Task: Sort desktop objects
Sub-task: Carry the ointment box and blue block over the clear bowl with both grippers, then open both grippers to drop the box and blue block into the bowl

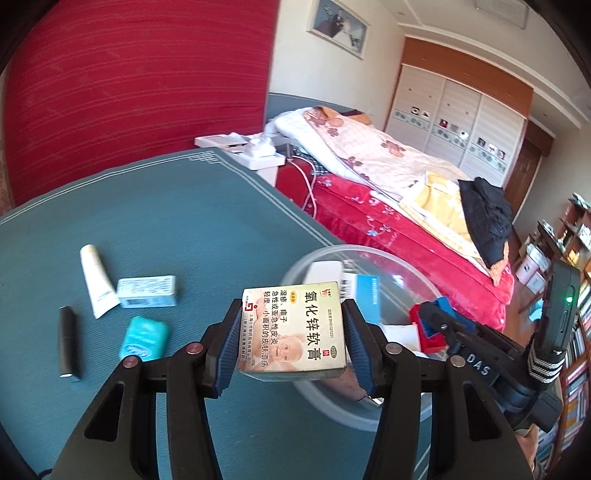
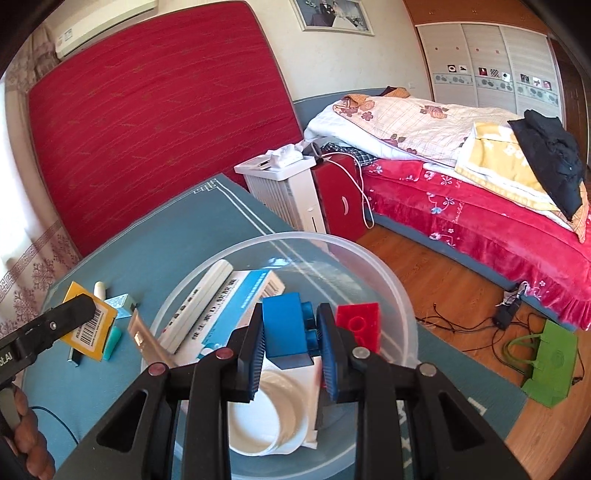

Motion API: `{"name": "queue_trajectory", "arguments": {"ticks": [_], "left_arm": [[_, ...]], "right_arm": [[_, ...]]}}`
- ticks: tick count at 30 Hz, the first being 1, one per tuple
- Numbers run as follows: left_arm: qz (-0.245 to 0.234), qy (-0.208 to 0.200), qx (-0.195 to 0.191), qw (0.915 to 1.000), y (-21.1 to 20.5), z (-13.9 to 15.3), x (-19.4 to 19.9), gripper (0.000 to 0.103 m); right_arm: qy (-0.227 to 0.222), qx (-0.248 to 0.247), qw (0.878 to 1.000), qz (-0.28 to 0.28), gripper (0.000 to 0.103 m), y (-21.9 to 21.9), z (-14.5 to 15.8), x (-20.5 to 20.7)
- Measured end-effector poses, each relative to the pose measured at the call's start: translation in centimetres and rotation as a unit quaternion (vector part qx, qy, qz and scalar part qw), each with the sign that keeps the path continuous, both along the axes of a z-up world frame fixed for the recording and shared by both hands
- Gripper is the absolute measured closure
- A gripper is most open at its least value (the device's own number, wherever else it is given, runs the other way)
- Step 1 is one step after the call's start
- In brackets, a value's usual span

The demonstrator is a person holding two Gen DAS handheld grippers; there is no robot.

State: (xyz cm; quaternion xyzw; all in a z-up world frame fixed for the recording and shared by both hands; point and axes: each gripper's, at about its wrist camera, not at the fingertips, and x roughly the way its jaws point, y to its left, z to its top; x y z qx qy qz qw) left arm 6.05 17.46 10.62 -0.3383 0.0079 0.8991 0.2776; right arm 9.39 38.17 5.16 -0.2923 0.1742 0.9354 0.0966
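Ointment box [image 1: 293, 328] pinched between left tongs [image 1: 291, 341] — aloft.

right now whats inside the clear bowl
In the clear bowl: a red brick, a blue-and-white box, a white tube and a white lid. The right gripper hides what lies under its blue brick.

Red mattress [image 2: 147, 110] against wall, unmade bed [image 2: 461, 155], white wardrobe [image 2: 491, 62], framed photo [image 2: 332, 16], green bag [image 2: 550, 365] on floor
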Motion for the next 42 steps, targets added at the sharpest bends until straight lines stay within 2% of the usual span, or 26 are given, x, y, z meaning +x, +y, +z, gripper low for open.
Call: {"name": "queue_trajectory", "arguments": {"ticks": [15, 18, 21, 23, 25, 27, 39, 41, 42], "left_arm": [[-0.051, -0.002, -0.012, 0.9986, 5.2, -0.4, 0.2, 0.046], [-0.061, -0.016, -0.011, 0.9980, 5.8, -0.7, -0.1, 0.045], [-0.070, -0.031, -0.006, 0.9971, 6.1, -1.0, -0.3, 0.037], [-0.071, -0.027, -0.007, 0.9971, 6.1, -1.1, -0.1, 0.036], [-0.071, -0.024, -0.012, 0.9971, 6.1, -1.1, 0.0, 0.036], [-0.068, -0.025, -0.013, 0.9973, 5.9, -1.2, 0.0, 0.036], [-0.025, -0.026, -0.008, 0.9993, 3.4, -1.2, -0.7, 0.036], [-0.021, -0.025, -0.007, 0.9994, 3.0, -1.2, -0.8, 0.036], [-0.018, -0.024, -0.007, 0.9995, 2.7, -1.1, -0.8, 0.036]], "right_arm": [[0.009, -0.016, 1.000, -0.018, 0.073, 1.9, -0.7, 0.2], [0.014, -0.023, 0.999, -0.030, 0.072, 2.4, -0.8, 0.6], [0.014, -0.030, 0.999, -0.033, 0.072, 2.7, -0.9, 0.6], [0.013, -0.035, 0.999, -0.036, 0.069, 2.8, -0.9, 0.7], [0.017, -0.037, 0.998, -0.042, 0.047, 3.0, -0.9, 0.8], [0.023, -0.030, 0.998, -0.048, 0.042, 2.9, -0.6, 1.0], [0.016, -0.017, 0.999, -0.038, 0.042, 1.6, -0.5, 0.7], [0.016, -0.016, 0.999, -0.037, 0.038, 1.5, -0.4, 0.7], [0.016, -0.015, 0.999, -0.038, 0.032, 1.3, -0.4, 0.7]]}}
